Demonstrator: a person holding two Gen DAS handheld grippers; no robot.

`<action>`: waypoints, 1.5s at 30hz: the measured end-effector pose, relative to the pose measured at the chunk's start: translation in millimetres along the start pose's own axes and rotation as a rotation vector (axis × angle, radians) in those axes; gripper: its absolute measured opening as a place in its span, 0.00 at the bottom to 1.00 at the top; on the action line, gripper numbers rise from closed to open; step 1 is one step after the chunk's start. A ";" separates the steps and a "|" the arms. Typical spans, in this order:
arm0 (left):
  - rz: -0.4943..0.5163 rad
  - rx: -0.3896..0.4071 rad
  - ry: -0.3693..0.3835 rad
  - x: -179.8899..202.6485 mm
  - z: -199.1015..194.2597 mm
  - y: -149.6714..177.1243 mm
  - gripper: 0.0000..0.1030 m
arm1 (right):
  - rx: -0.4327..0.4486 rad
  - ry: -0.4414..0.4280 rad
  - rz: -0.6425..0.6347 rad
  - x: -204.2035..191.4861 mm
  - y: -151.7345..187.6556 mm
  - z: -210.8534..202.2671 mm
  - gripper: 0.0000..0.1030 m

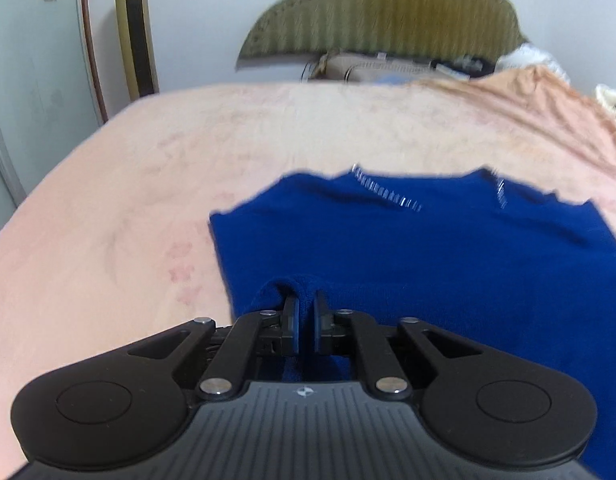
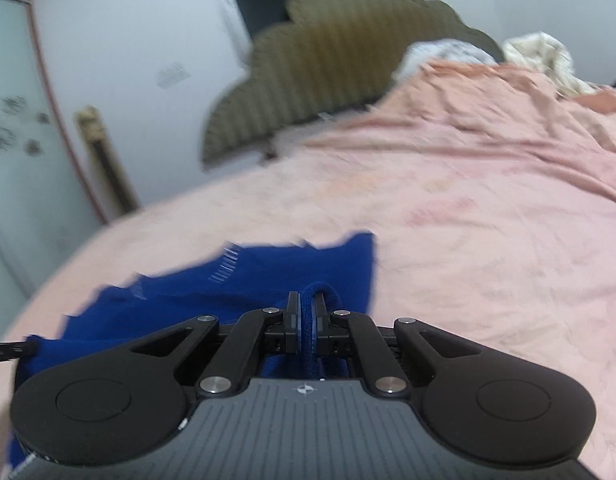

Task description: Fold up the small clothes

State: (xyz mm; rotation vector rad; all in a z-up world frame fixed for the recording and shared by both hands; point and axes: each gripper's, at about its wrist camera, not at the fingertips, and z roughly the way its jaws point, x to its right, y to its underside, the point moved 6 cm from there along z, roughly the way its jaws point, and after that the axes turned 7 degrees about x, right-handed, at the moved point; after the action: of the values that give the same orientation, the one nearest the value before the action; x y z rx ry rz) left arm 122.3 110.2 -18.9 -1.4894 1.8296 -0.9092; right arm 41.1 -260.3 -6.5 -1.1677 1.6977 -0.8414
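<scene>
One deep-blue knitted garment (image 1: 408,248) lies spread on a bed covered with a pale pink blanket (image 1: 107,208), its far edge ragged with motion blur and marked by two short rows of pale stitching running toward twelve and two o'clock in the left wrist view. At nine o'clock of the garment the blanket is bare; beyond it at twelve o'clock stands an olive scalloped headboard (image 1: 388,12), with a gold tower fan (image 1: 133,28) at ten o'clock. The left gripper (image 1: 303,320) has its fingers (image 1: 291,326) drawn almost together, pinching a raised fold of the blue knit at the garment's near left corner. In the right wrist view the same garment (image 2: 267,276) stretches off toward nine o'clock, and the right gripper (image 2: 305,320) likewise has its fingers (image 2: 292,320) nearly closed on a bunched ridge of blue fabric at the near right corner, pink blanket (image 2: 488,240) filling everything from one to four o'clock.
</scene>
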 end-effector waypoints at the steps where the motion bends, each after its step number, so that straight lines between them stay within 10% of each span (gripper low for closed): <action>1: 0.006 -0.004 -0.017 0.2 -0.5 3.3 0.09 | -0.007 0.054 -0.030 3.2 5.4 5.7 0.16; 3: 0.018 0.014 -0.037 -0.9 -8.6 8.7 0.13 | -0.004 0.149 -0.093 7.4 13.8 4.9 0.38; 8: 0.019 0.068 -0.113 -13.8 -39.2 22.1 0.78 | -0.010 0.102 -0.018 15.1 28.8 -31.0 0.49; 21: -0.226 -0.156 0.106 -32.6 -87.0 92.8 0.78 | -0.151 -0.075 0.209 14.9 88.9 -114.3 0.49; 30: -0.160 -0.140 0.181 5.2 -100.8 107.0 0.78 | -0.194 -0.171 0.298 -3.6 112.6 -131.2 0.39; 33: -0.160 -0.172 0.289 29.4 -96.9 101.0 0.76 | -0.191 -0.184 0.291 -11.8 115.4 -125.9 0.22; 38: -0.136 -0.180 0.269 35.2 -96.5 101.3 0.10 | -0.182 -0.181 0.270 -19.2 118.2 -119.3 0.13; 45: -0.189 -0.067 0.345 11.6 -131.0 86.5 0.08 | -0.138 -0.262 0.268 -22.6 100.6 -135.5 0.13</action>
State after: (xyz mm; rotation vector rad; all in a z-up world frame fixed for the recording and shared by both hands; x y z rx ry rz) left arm -34.0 128.0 -13.2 -1.6485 1.9990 -1.2740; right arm -114.9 -199.6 -37.2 -1.0588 1.6649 -0.3942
